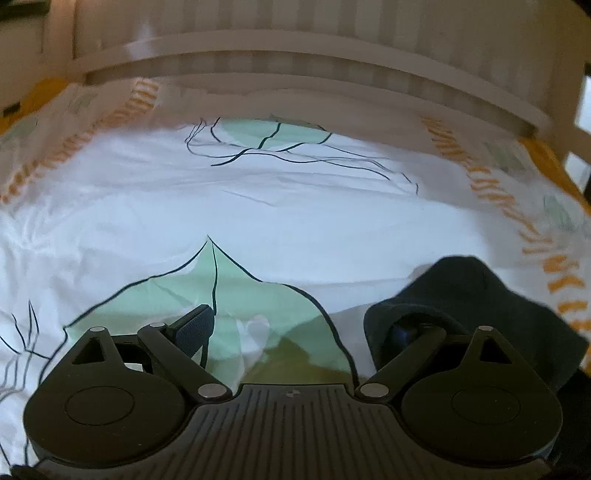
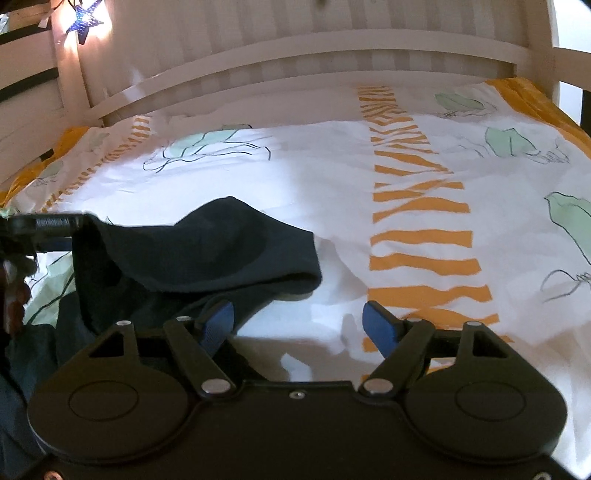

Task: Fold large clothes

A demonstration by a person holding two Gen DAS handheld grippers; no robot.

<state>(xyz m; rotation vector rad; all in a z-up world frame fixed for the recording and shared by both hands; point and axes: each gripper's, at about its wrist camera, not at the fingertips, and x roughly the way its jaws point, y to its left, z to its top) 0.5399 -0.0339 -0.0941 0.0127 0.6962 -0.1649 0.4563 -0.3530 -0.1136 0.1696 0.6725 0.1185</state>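
The folding looks barely begun: the dark garment (image 2: 207, 254) lies bunched and rumpled on the bed cover (image 2: 332, 177), toward the near edge of the bed, with no clean fold that I can make out. Both tools stand with their jaws spread wide. The left gripper (image 1: 295, 328) has its right finger pushed into or under a dark fold, while its left pad sits over bare cover, so the pads aren't pinching anything. The right gripper (image 2: 299, 325) has its left pad touching the garment's near edge and its right pad over the orange stripe (image 2: 421, 236), also clamping nothing. Spreading the piece flat and every fold still seems to be left. The right-hand view shows much more of the cloth, draped off the near edge at its left, plus a star light (image 2: 86, 18) by the headboard (image 2: 332, 44); the left-hand view catches only one dark lump (image 1: 472, 302) and a large green leaf print (image 1: 236, 295).
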